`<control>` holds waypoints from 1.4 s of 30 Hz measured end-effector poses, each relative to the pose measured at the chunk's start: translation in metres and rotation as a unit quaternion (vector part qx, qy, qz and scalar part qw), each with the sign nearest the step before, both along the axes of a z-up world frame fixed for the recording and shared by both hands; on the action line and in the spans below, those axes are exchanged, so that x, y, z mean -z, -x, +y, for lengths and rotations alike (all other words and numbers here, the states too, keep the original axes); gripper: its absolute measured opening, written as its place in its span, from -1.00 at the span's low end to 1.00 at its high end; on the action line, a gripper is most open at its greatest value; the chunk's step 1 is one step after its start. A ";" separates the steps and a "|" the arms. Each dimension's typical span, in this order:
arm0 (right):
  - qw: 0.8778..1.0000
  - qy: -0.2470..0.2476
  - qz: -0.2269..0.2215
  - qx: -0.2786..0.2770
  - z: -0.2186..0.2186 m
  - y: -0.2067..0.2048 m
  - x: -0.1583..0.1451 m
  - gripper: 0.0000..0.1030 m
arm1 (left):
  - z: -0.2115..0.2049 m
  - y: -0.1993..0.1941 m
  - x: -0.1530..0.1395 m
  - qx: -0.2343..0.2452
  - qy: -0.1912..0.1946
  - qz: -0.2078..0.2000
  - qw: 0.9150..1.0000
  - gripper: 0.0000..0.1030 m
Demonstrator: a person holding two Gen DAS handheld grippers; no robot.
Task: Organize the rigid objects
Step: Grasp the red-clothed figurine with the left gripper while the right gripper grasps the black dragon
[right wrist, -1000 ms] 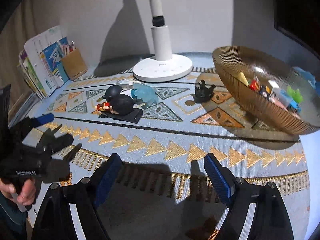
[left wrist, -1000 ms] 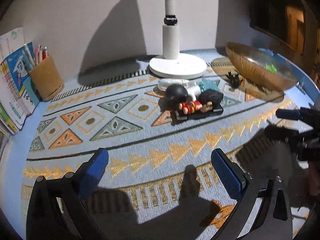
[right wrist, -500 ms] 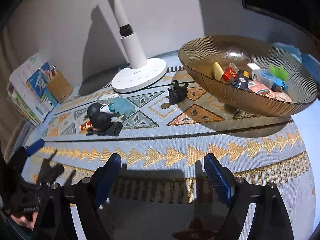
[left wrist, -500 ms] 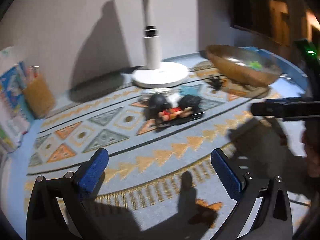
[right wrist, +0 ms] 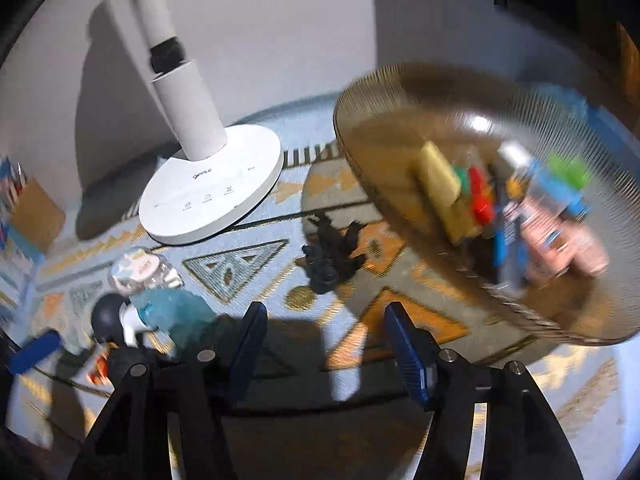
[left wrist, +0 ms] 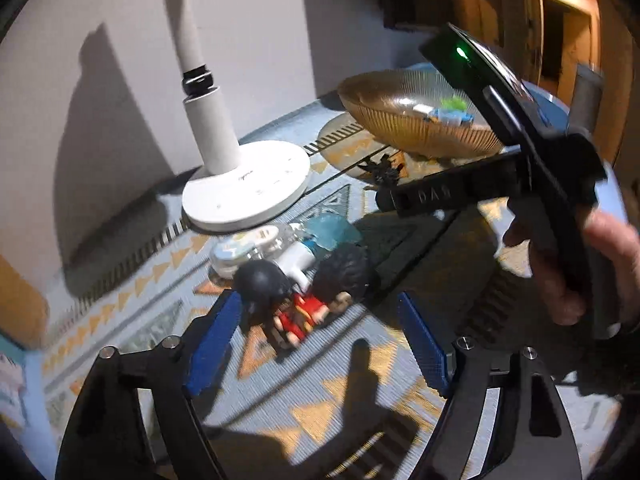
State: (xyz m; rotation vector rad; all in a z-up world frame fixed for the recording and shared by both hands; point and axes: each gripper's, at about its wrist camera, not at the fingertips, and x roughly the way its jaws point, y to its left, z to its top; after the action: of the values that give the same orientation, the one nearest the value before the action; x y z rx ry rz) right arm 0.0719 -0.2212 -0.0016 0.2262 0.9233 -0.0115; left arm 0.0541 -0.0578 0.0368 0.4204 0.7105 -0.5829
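Note:
My left gripper [left wrist: 320, 336] hovers over a pair of black-haired toy figures [left wrist: 300, 308] lying on a dark base. They lie between and just ahead of its blue fingertips [left wrist: 216, 336]; its jaws are closing, and the pads are not touching them. My right gripper [right wrist: 326, 332] points at a small black spiky figure [right wrist: 330, 252], which is ahead of its fingertips. Its jaws are also closing, with nothing between them. A ribbed amber bowl [right wrist: 400, 184] holding several small toys stands to the right. A blue translucent figure [right wrist: 172, 308] lies to the left.
A white lamp base [right wrist: 212, 196] stands behind the toys, with a clear round case [left wrist: 244, 248] in front of it. A cardboard pen holder [right wrist: 36, 212] and books stand at the far left. A hand [left wrist: 592, 264] holds the right gripper's body [left wrist: 460, 192] across the left wrist view.
Both grippers have moved in towards the toys and rolled, and both pairs of jaws have narrowed. The right gripper's body now crosses the left wrist view close up.

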 end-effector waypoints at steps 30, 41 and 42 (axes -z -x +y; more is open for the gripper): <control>0.992 0.051 -0.022 -0.110 0.002 0.135 -0.003 -0.39 | 0.059 0.075 0.015 -0.198 0.134 0.122 0.963 -0.40; 0.986 0.070 -0.027 -0.149 0.008 0.182 0.007 -0.24 | 0.059 0.092 0.022 -0.226 0.120 0.123 0.959 0.26; 0.986 0.060 -0.029 -0.150 0.007 0.183 0.008 -0.11 | 0.063 0.095 0.022 -0.229 0.119 0.115 0.959 0.34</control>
State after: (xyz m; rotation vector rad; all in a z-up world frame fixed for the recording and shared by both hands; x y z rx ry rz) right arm -0.1113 -0.2144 -0.0094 -0.0263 0.8882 0.2167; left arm -0.0408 0.0049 0.0149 -0.0433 0.9140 -0.2732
